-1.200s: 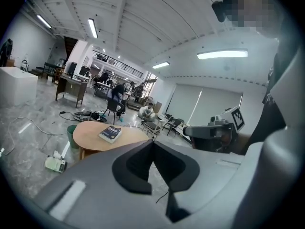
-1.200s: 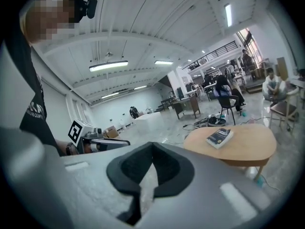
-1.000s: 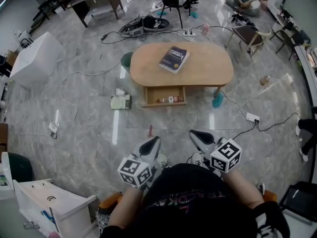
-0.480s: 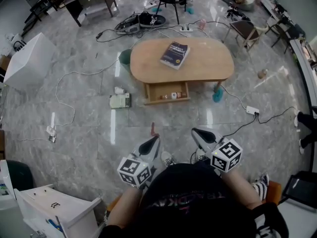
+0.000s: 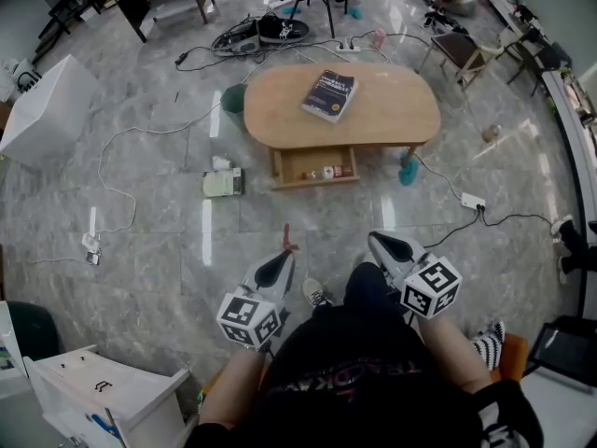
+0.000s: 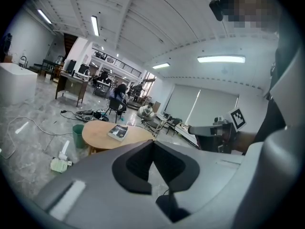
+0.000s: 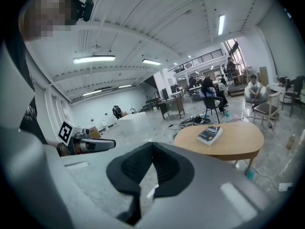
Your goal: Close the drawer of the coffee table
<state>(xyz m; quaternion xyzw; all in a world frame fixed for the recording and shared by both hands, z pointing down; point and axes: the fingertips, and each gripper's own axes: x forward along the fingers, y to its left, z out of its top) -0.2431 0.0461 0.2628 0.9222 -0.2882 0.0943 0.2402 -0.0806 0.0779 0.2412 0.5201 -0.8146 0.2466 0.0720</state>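
The oval wooden coffee table (image 5: pixel 392 124) stands across the marble floor, ahead of me. Its drawer (image 5: pixel 312 168) is pulled out toward me, with small items inside. A dark book (image 5: pixel 328 94) lies on the tabletop. My left gripper (image 5: pixel 283 261) and right gripper (image 5: pixel 381 243) hang side by side well short of the table, both shut with nothing in them. In the left gripper view the left gripper's (image 6: pixel 153 142) jaws meet, and the table (image 6: pixel 97 132) is far off. The right gripper (image 7: pixel 152 144) view shows the same, with the table (image 7: pixel 233 142) and book (image 7: pixel 209 134) beyond.
Cables trail across the floor, with a power strip (image 5: pixel 473 201) to the right of the table. A green bin (image 5: pixel 233 99) and a small white-green box (image 5: pixel 222 183) sit left of it. A white cabinet (image 5: pixel 93 395) is at my near left. Chairs and seated people are beyond.
The table has slid slightly up the head view, and both grippers have shifted a little. A leg and shoe now show between the grippers. Both jaws stay shut.
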